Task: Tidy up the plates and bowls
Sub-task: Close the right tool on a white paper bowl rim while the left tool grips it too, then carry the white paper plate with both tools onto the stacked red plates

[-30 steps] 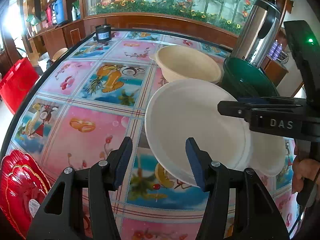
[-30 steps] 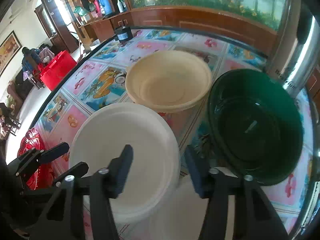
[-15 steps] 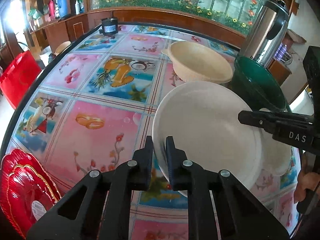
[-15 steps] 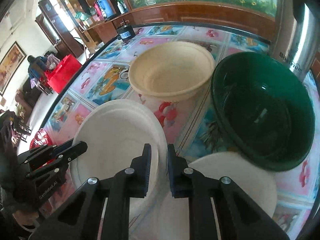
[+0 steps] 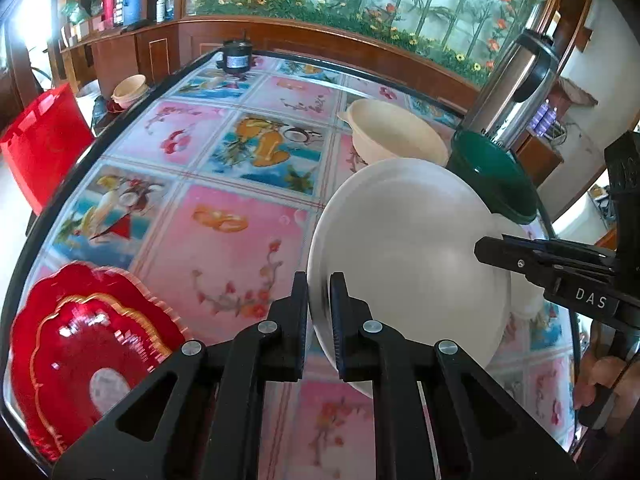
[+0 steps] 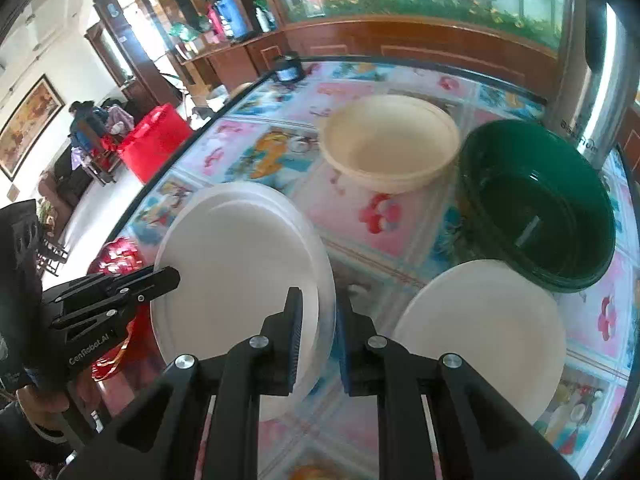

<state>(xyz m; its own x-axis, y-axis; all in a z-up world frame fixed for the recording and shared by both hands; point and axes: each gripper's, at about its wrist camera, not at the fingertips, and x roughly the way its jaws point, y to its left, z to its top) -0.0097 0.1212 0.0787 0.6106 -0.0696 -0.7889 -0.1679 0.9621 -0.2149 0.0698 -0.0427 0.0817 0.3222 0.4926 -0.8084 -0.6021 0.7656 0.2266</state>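
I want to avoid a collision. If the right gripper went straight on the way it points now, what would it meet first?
The right gripper, shut on the white plate's rim, points down at the table. Bare tablecloth between the held plate and the second white plate probably comes first; depth is unclear.

dark wood cabinets [image 5: 168, 46], bright daylight, framed painting [image 6: 28, 124]
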